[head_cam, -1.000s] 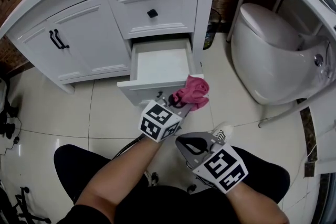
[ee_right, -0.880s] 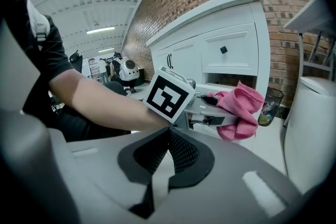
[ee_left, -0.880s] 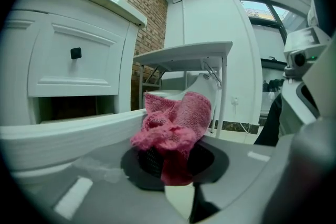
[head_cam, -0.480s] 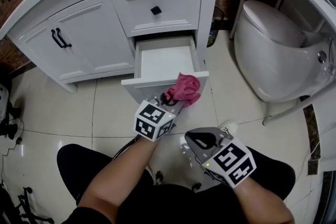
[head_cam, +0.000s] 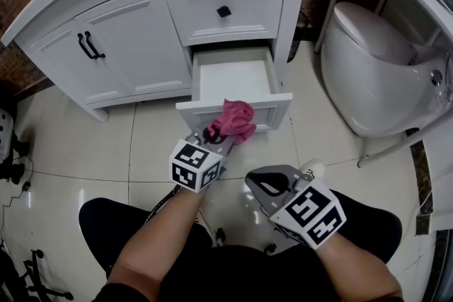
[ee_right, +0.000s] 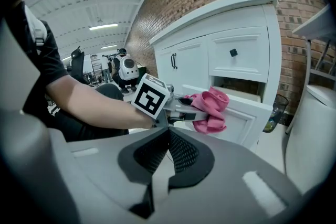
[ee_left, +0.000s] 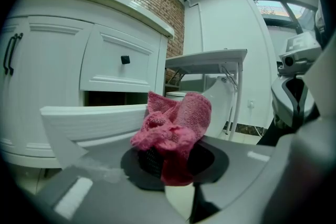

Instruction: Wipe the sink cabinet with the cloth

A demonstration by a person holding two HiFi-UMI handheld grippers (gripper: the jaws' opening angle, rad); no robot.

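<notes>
At the left gripper [head_cam: 214, 136] tips, the pink cloth [head_cam: 232, 120] is pinched in a bunch between the jaws. It is held against the top edge of the pulled-out drawer [head_cam: 272, 112] front on the white sink cabinet [head_cam: 134, 46], straight ahead of that gripper. Just to its right and nearer the person, the right gripper [head_cam: 263, 184] is held clear of the cabinet, jaws pressed together on nothing; further right of it, a white toilet [head_cam: 368, 74] is seen on the tiled floor [head_cam: 71, 145].
</notes>
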